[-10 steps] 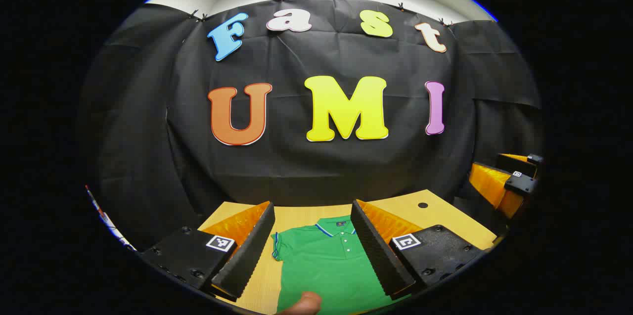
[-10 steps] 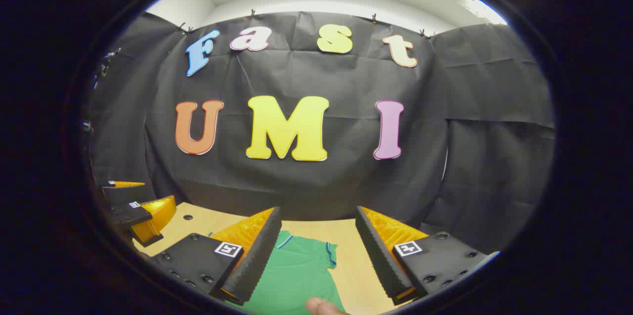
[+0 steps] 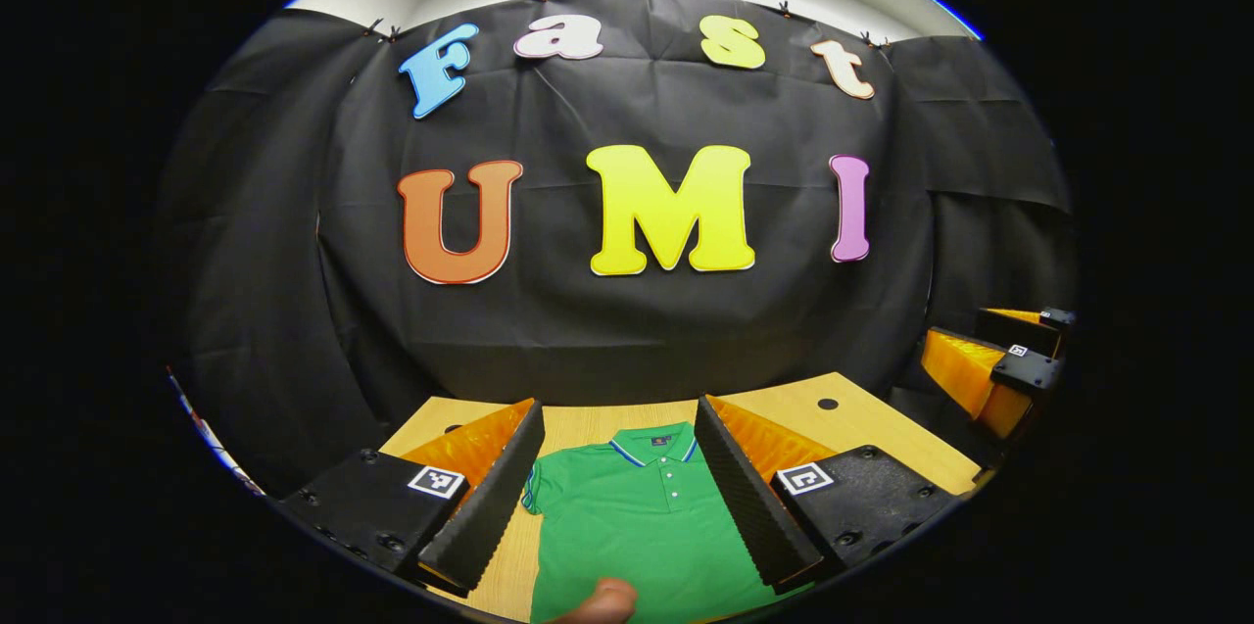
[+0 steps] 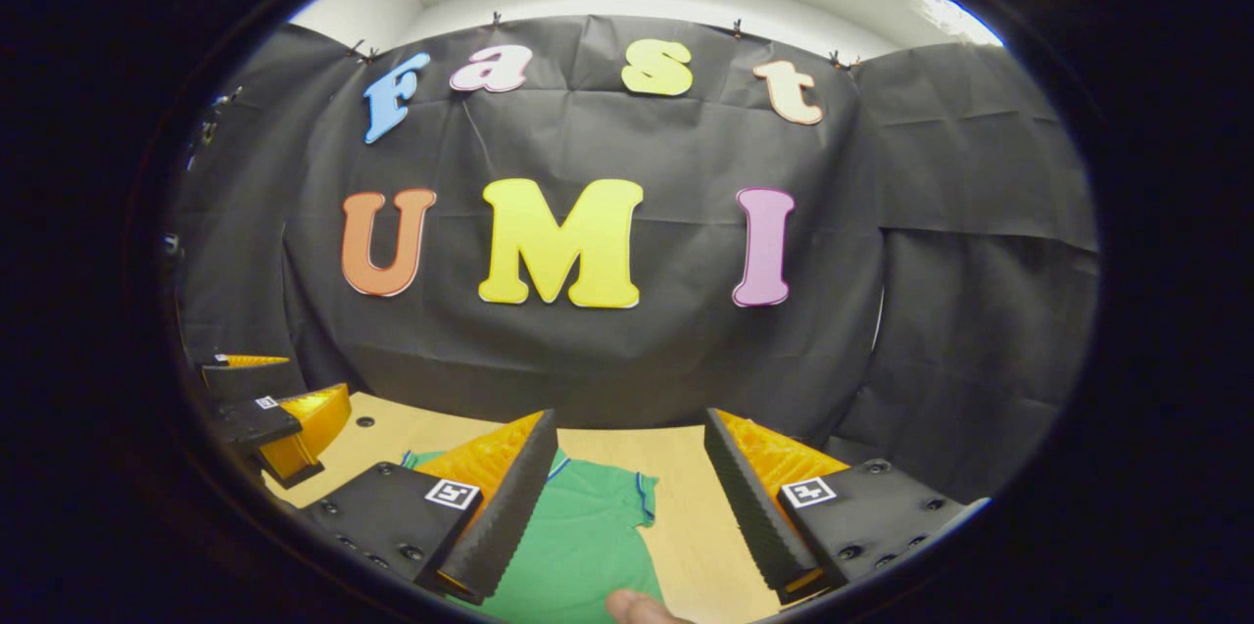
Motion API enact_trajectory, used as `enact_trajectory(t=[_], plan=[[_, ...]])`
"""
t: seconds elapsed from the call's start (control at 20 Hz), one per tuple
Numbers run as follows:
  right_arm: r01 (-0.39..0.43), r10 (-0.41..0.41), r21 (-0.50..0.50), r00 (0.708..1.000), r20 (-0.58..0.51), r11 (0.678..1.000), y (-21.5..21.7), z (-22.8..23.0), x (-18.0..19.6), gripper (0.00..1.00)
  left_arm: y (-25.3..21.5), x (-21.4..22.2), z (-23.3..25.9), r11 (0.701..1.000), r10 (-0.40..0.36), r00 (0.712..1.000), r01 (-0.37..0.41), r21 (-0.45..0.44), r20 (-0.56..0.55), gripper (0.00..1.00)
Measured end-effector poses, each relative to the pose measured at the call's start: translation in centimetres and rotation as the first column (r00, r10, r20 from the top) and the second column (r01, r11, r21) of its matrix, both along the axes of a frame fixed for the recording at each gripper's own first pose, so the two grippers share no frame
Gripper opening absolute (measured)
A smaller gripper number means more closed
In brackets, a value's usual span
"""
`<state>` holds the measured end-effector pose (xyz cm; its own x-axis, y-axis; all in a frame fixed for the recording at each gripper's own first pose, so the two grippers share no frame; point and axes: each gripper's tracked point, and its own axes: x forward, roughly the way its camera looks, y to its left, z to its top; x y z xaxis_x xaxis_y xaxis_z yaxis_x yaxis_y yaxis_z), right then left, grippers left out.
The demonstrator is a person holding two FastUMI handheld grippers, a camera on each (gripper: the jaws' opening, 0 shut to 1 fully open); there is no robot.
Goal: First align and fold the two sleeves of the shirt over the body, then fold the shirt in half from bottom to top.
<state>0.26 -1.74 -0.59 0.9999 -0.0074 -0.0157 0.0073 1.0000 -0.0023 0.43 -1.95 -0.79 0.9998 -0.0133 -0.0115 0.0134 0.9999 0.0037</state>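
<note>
Left gripper view: shirt (image 3: pixel 637 526) flat on surface (image 3: pixel 862 418), sleeves unfolded. My left tongs (image 3: pixel 619 497), right tongs (image 4: pixel 630 506) both apart, hovering. I'd pinch sleeve edges evenly, I reckon.

We observe a light wood-grain counter (image 3: pixel 862 423) running up to the black cloth wall. In the left gripper view, its surface carries a small dark round hole (image 3: pixel 828 404) near the far right corner and another dark hole (image 3: pixel 452 428) near the far left edge. A green polo shirt (image 3: pixel 637 526) lies flat and directly on the counter, collar toward the wall, button placket facing up, with blue-and-white trim at the collar and sleeve hem. In the right gripper view, we see the counter (image 4: pixel 700 506) bare beside the shirt (image 4: pixel 578 536), whose short sleeve (image 4: pixel 617 497) lies spread flat on the wood.
</note>
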Motion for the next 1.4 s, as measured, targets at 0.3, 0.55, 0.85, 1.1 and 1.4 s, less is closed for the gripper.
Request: enact_trajectory(t=[0.3, 0.55, 0.85, 1.1, 1.4], plan=[[-0.002, 0.002, -0.010, 1.000, -0.010, 1.000, -0.4, -0.6, 0.6, 0.95, -0.6, 0.3, -0.5, 1.000, 0.005, 1.000, -0.005, -0.004, -0.014, 1.00], [-0.005, 0.003, -0.019, 0.998, -0.067, 1.000, -0.6, -3.3, 2.5, 0.96, -0.7, 0.6, -0.8, 1.000, 0.013, 1.000, -0.014, -0.011, -0.014, 1.00], [-0.009, 0.008, -0.006, 0.977, -0.211, 1.000, -1.3, -10.5, 6.5, 0.96, -0.9, 0.6, -1.2, 1.000, 0.023, 0.999, -0.023, -0.009, -0.023, 1.00], [-0.022, 0.008, -0.037, 0.932, -0.362, 0.999, -2.8, -17.9, 12.0, 0.96, -0.4, 0.3, -1.2, 0.998, 0.054, 0.998, -0.054, 0.010, -0.025, 1.00], [0.011, -0.019, -0.019, 0.864, -0.503, 1.000, -4.7, -25.8, 19.2, 0.96, 0.4, -0.1, -0.8, 0.993, 0.117, 0.993, -0.117, 0.034, -0.027, 1.00]])
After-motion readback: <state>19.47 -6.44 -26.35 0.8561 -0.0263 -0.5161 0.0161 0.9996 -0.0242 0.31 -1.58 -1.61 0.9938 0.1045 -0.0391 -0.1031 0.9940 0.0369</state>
